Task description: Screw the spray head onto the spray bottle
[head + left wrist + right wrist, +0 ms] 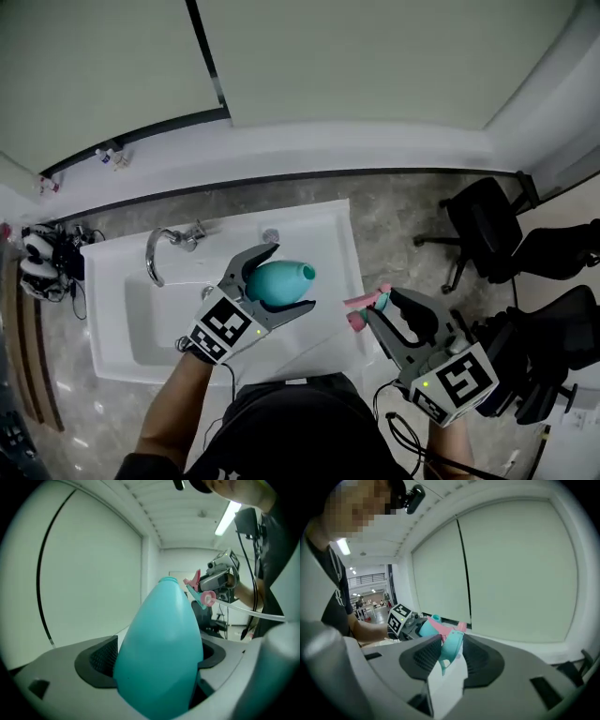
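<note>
While bottle (pixel 278 281), spray head (pixel 364 314) apart, sink (pixel 112 361) below.

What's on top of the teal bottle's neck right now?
Nothing: the bottle neck is bare; the spray head is apart, held in the right gripper. Jaws of the left gripper cover part of its body.

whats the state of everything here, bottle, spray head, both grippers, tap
spray bottle, neck bare, held in the air
spray head, not screwed on, apart from the spray bottle
left gripper, shut on the spray bottle
right gripper, shut on the spray head
tap, no water seen running
</note>
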Motion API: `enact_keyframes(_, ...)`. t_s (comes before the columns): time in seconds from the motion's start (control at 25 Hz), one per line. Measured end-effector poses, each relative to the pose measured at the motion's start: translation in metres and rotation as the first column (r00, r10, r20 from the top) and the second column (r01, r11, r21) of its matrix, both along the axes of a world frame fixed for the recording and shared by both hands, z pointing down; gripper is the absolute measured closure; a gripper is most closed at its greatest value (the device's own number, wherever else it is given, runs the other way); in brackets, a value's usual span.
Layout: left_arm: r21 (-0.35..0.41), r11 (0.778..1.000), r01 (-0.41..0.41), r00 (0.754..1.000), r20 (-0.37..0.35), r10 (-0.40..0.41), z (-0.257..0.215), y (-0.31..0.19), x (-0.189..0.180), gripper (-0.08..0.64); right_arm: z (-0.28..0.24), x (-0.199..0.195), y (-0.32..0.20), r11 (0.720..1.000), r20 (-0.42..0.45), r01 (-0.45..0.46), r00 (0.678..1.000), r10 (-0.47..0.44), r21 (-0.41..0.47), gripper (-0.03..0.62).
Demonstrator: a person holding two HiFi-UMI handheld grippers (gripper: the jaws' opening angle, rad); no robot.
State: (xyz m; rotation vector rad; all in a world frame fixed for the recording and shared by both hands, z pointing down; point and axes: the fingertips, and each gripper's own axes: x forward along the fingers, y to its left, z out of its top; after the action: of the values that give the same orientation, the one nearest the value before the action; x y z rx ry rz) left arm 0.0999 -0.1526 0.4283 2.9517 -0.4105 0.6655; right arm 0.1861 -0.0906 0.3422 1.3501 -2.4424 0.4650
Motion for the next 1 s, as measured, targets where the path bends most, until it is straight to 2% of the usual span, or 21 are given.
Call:
enact_keyframes(0.04, -0.025, 0.999, 0.024, 0.998, -0.050, -0.025, -0.009, 0.002, -0.003, 0.091, -0.024, -0.002, -0.003, 0.997, -0.031, 0.014, 0.999, -0.011, 0.078, 0.449)
enact_keyframes(0.12, -0.073, 0.996, 0.057, 0.990, -0.127, -0.066, -0.024, 0.005, -0.009, 0.089, -0.072, -0.008, -0.010, 0.973, -0.111, 0.036, 0.994, -0.011, 0.230, 0.449)
enact_keyframes(0.28, -0.091, 0.993, 0.070, 0.975, -0.203, -0.088, -0.046, 0.020, -0.022, 0.089, -0.129, -0.021, -0.006, 0.919, -0.311, 0.081, 0.949, 0.046, 0.385, 0.449)
enact_keyframes(0.4, -0.081, 0.994, 0.068, 0.970, -0.229, -0.085, -0.050, 0.030, -0.024, 0.090, -0.161, -0.027, -0.001, 0.870, -0.445, 0.135, 0.889, 0.105, 0.475, 0.449)
enact_keyframes(0.52, -0.089, 0.994, 0.057, 0.962, -0.260, -0.078, -0.054, 0.038, -0.027, 0.090, -0.192, -0.035, 0.004, 0.792, -0.580, 0.236, 0.796, 0.175, 0.563, 0.449)
enact_keyframes(0.64, -0.119, 0.992, 0.038, 0.947, -0.313, -0.073, -0.063, 0.042, -0.031, 0.089, -0.219, -0.049, 0.006, 0.712, -0.644, 0.318, 0.727, 0.240, 0.625, 0.449)
enact_keyframes(0.72, -0.134, 0.991, 0.022, 0.934, -0.350, -0.068, -0.070, 0.045, -0.030, 0.091, -0.231, -0.057, 0.005, 0.674, -0.669, 0.359, 0.692, 0.272, 0.646, 0.449)
enact_keyframes(0.84, -0.125, 0.992, 0.000, 0.923, -0.381, -0.048, -0.076, 0.050, -0.028, 0.091, -0.241, -0.073, 0.006, 0.642, -0.690, 0.403, 0.666, 0.283, 0.652, 0.449)
enact_keyframes(1.0, -0.119, 0.993, -0.020, 0.910, -0.414, -0.031, -0.082, 0.052, -0.029, 0.091, -0.241, -0.095, 0.007, 0.624, -0.729, 0.464, 0.630, 0.267, 0.629, 0.449)
